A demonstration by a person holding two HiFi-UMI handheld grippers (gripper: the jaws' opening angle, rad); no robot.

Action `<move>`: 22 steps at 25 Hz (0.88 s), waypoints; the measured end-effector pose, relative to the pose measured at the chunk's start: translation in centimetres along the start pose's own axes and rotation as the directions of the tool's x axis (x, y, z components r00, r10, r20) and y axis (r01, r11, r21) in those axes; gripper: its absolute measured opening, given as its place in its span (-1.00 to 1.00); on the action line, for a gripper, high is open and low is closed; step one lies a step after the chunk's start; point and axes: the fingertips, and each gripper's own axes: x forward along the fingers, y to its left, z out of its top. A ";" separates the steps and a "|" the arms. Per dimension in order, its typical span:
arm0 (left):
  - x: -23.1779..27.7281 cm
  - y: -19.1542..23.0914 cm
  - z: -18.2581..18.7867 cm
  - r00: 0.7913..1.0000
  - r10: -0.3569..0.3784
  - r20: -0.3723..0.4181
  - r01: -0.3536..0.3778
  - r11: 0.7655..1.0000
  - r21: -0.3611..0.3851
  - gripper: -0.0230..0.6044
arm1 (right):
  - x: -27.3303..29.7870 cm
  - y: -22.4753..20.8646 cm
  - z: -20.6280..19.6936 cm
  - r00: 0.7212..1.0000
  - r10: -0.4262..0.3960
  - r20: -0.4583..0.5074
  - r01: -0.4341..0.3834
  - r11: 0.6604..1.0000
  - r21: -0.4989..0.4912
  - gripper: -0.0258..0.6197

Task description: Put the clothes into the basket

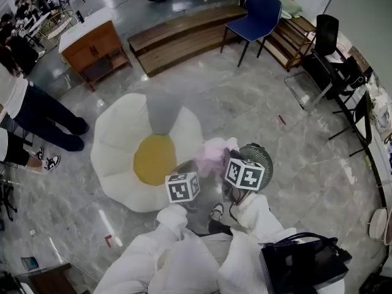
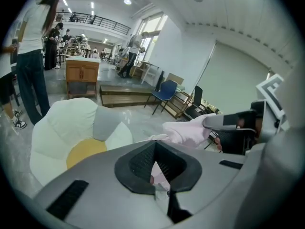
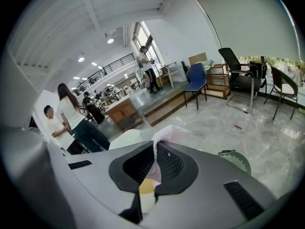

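Observation:
A pale pink garment (image 1: 212, 154) hangs between my two grippers, above the floor. My left gripper (image 1: 191, 169) is shut on one part of it, and pink cloth (image 2: 159, 174) shows pinched between its pads. The right gripper (image 1: 224, 159) is shut on another part, with the cloth (image 3: 159, 142) bunched up out of its jaws. In the left gripper view, the right gripper (image 2: 224, 128) holds the garment (image 2: 186, 131) up at the right. The round green basket (image 1: 262, 154) stands on the floor just right of the garment, half hidden by the right gripper's marker cube; its rim (image 3: 234, 159) shows below the right jaws.
A white flower-shaped cushion (image 1: 119, 141) with a yellow centre lies on the floor to the left. A person in dark trousers (image 1: 43, 118) stands at far left. A wooden cabinet (image 1: 92, 41), low wooden steps (image 1: 184, 35), a blue chair (image 1: 254, 17) and black chairs (image 1: 324, 60) stand further off.

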 end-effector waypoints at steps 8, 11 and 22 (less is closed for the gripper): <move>4.7 -6.1 -1.0 0.996 -0.048 -0.076 0.055 0.993 0.100 -0.92 | -1.1 -8.5 0.4 0.996 -0.081 0.023 0.078 0.991 0.107 -0.82; 6.6 -8.3 -1.6 0.991 -0.073 -0.112 0.088 0.987 0.136 -0.92 | -1.6 -12.1 0.2 0.992 -0.125 0.030 0.119 0.980 0.158 -0.82; 12.7 -13.3 -2.1 0.977 -0.107 -0.184 0.139 0.975 0.172 -0.92 | -2.6 -22.1 -1.0 0.966 -0.258 -0.003 0.249 0.931 0.268 -0.82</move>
